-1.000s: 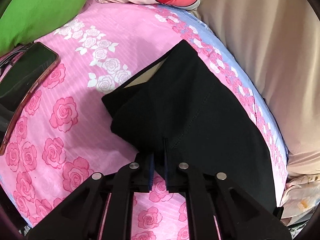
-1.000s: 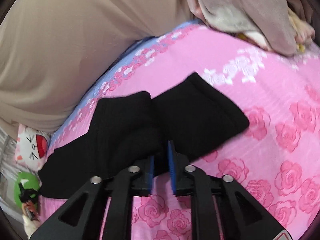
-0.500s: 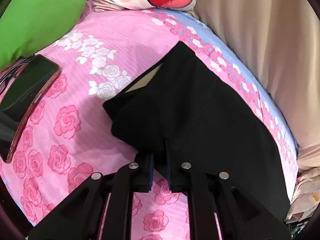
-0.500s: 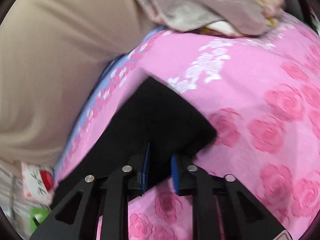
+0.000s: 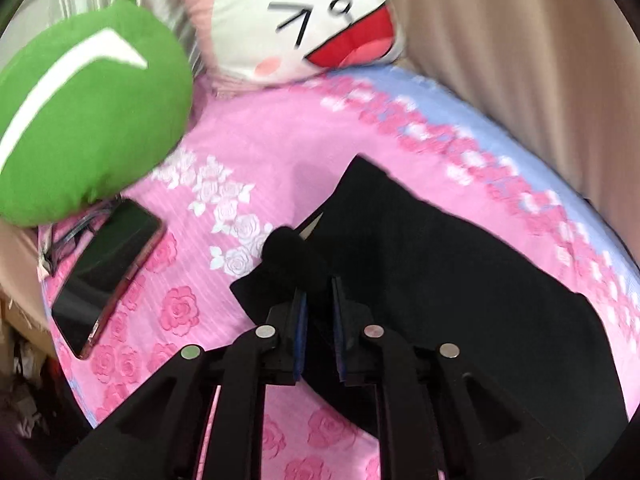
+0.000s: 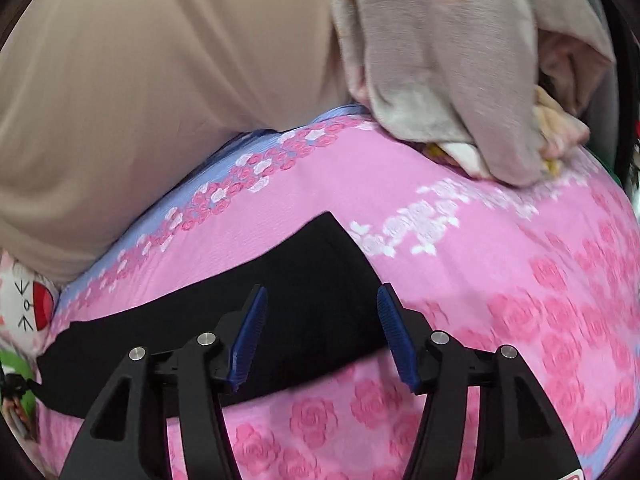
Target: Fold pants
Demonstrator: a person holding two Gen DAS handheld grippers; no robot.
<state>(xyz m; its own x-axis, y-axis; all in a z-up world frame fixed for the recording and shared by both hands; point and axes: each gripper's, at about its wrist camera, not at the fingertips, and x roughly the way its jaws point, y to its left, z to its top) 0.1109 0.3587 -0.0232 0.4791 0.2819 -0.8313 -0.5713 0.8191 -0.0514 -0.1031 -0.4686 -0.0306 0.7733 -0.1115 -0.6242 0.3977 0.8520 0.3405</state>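
- Black pants (image 5: 460, 280) lie on the bed (image 5: 256, 152), along its far edge by the beige curtain (image 5: 520, 52); the sheet is pink with roses.
- Left gripper (image 5: 318, 312) is clamped on a bunched fold of the pants.
- Right gripper (image 6: 320, 328) has its fingers (image 6: 250, 332) spread wide over the flat end of the pants (image 6: 304, 292), gripping nothing.
- No readable writing; a green cushion (image 5: 84, 112) bears a white stripe, a white cushion (image 5: 308, 20) a cartoon face.
- A phone (image 5: 106, 276) lies near the bed's left edge, apart from the pants.
- Crumpled grey cloth (image 6: 460, 60) sits at the far right corner.
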